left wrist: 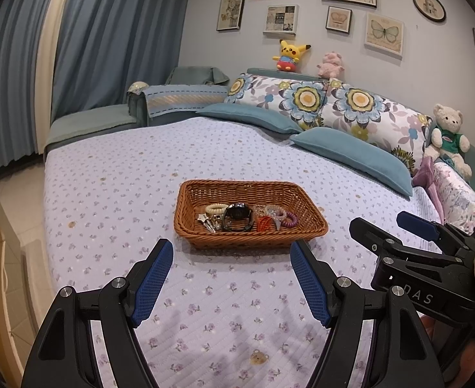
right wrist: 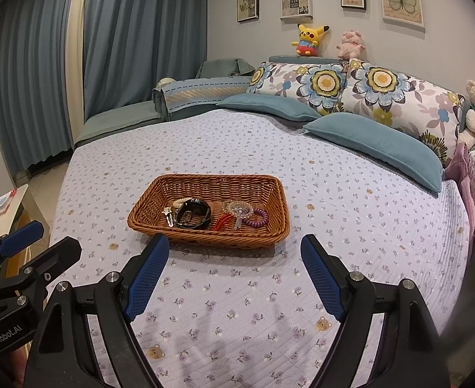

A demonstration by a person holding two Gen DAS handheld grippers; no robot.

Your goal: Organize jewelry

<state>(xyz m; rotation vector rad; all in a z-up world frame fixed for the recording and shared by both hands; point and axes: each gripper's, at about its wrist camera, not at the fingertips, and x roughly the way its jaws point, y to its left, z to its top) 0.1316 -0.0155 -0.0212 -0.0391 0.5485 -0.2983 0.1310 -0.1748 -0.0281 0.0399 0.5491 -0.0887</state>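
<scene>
Two grippers, the left gripper (left wrist: 232, 279) and the right gripper (right wrist: 234, 276), hang wide apart and hold nothing over the bed (left wrist: 114, 174), just in front of a basket (left wrist: 305, 200) where a watch (left wrist: 237, 216), hair ties (left wrist: 290, 219) and clips (left wrist: 210, 223) lie.

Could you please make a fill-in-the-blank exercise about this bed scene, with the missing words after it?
1. The jewelry lies inside a woven ____ on the bedspread.
2. The black watch lies to the ____ of the purple spiral hair tie.
3. The jaws of the left gripper and the right gripper are ____, with nothing between them.
4. The yellow plush toy sits on the headboard, beside a ____ one.

Missing words: basket; left; open; pink
</scene>
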